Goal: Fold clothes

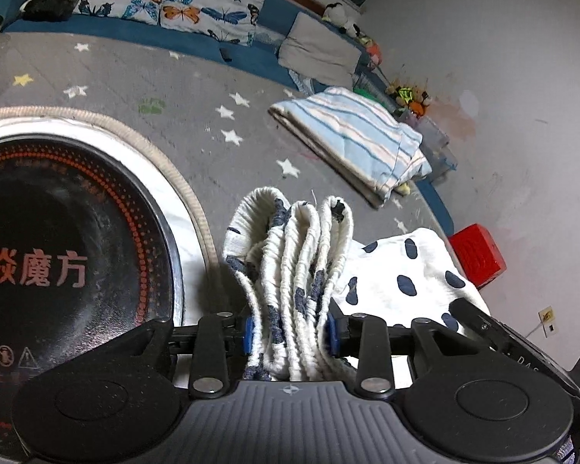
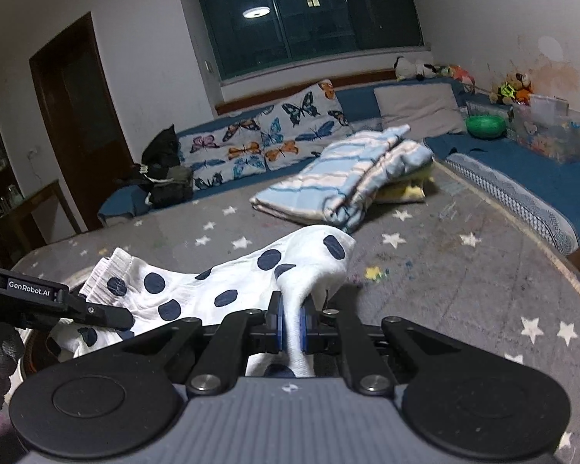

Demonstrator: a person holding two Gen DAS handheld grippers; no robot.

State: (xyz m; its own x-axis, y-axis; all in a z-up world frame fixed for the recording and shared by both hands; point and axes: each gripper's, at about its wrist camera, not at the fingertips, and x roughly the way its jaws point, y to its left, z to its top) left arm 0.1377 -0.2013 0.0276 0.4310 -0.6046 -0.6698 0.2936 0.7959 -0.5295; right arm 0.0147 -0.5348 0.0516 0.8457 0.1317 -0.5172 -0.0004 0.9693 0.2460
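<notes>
A white garment with dark blue dots (image 2: 228,282) hangs stretched between my two grippers above the grey star-patterned table. My left gripper (image 1: 290,330) is shut on its bunched ribbed waistband (image 1: 301,255), which stands in thick folds between the blue pads. The dotted cloth (image 1: 402,274) spreads away to the right. My right gripper (image 2: 292,323) is shut on a thin pinch of the other end of the same garment. The left gripper's black body (image 2: 38,301) shows at the left edge of the right wrist view.
A folded blue-and-white striped cloth (image 1: 352,139) (image 2: 348,178) lies further back on the table. A round black cooker plate (image 1: 65,255) is set into the table at left. A butterfly-print cushion (image 2: 266,135), a grey pillow (image 2: 417,112), toys and a red box (image 1: 477,255) line the blue bench.
</notes>
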